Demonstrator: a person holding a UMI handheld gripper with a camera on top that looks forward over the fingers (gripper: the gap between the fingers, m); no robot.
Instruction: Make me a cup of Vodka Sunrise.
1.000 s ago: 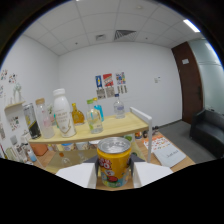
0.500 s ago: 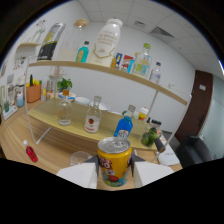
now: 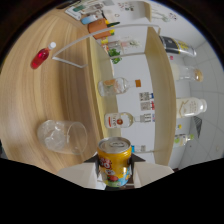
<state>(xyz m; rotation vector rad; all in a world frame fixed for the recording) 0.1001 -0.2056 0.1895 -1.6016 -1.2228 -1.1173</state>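
**poster1:** So the tongs were clamped on the orange juice can, one pale finger pressed against each side. The whole view was rolled over, so the tabletop ran up one side like a wall.

**poster2:** Right, and where was the glass?

**poster1:** The clear glass sat just off to the side of the can, near but not touching, on the wood-grain tabletop. Its long axis ran crosswise to the can's, and the can's top pointed forward along the fingers, so my read was the tilt for a pour was underway, but the can mouth wasn't over the glass rim yet.

**poster2:** Materials?

**poster1:** Shiny printed metal can with a silver lid – rigid, easy to hold. The glass looked thin and see-through, maybe ice inside, couldn't tell. Beyond them were a clear vodka bottle with a red label, another clear bottle, and, further off, a small red bottle with a white cap – all smooth cylinders.
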